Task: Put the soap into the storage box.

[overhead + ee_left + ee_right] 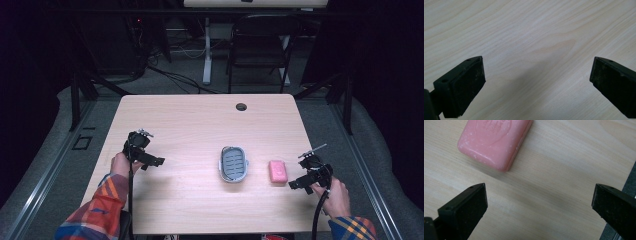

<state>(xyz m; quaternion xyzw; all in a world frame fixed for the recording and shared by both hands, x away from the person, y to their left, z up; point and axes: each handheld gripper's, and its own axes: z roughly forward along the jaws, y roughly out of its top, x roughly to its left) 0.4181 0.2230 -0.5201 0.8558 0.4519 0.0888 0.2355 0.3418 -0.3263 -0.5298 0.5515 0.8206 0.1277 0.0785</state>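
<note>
Soap [495, 141] cropped at frame top, right gripper [539, 205] fingers spread

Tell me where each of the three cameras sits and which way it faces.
High view: above the person's side, looking forward and down on the table; both forearms, left gripper, right gripper, soap dish.
Left gripper view: rides the left gripper, faces bare wood between open jaws.
Right gripper view: rides the right gripper, jaws open, faces the pink soap.
Shared: high and right gripper views both show the soap.
</note>
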